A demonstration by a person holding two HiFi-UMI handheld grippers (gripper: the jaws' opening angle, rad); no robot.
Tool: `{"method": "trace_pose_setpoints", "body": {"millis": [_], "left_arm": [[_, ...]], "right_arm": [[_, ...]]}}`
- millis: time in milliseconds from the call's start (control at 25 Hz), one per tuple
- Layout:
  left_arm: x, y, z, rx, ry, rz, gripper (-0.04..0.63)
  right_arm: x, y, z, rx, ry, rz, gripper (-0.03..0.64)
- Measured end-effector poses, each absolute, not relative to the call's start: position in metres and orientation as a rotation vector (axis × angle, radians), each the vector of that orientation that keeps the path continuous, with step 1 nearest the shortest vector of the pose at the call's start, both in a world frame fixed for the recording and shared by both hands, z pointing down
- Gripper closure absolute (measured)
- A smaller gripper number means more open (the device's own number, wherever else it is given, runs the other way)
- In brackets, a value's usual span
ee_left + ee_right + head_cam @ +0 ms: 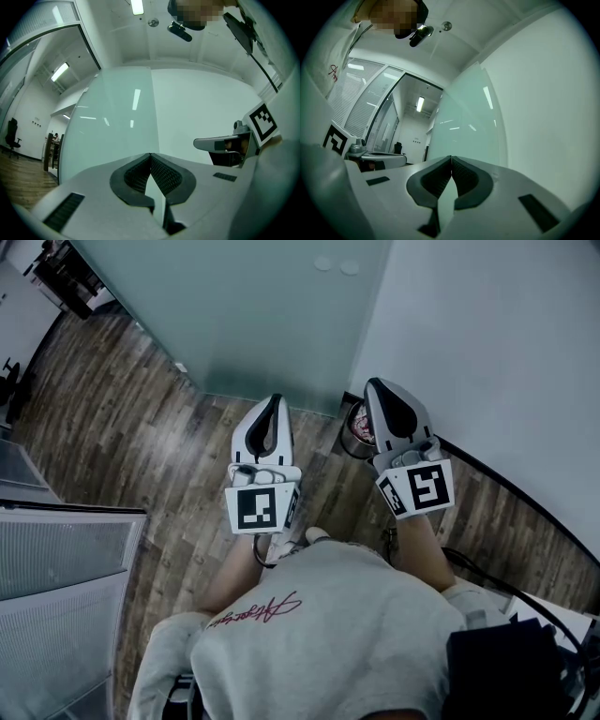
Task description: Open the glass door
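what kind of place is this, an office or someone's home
Most likely an office corridor. There is a frosted glass door, a glass partition with blinds beside it, and an office chair further down the wood-look floor.

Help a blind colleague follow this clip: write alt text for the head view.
Seen from above, a person holds a left gripper and a right gripper, both shut and empty, pointed at a frosted glass door where it meets a white wall. Wood-plank floor lies below, with a small round bin beside the wall near the right gripper.
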State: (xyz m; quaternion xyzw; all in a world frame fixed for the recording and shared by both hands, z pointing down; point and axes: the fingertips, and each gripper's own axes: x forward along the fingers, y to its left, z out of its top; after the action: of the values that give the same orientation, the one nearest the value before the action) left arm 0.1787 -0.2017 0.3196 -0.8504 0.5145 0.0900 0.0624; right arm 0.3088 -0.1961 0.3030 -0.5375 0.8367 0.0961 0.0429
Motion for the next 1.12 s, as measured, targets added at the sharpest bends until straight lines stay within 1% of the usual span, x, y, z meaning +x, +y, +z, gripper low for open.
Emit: {"method": "trace_pose_setpoints", "body": {"millis": [1120], "left_arm": [[0.161,-0.166,0.317,-2.576,1.541,0.283,0.588]], "right_arm": [[0.266,-0.157,0.308,-1.618,2.638,0.336,0.601]]}}
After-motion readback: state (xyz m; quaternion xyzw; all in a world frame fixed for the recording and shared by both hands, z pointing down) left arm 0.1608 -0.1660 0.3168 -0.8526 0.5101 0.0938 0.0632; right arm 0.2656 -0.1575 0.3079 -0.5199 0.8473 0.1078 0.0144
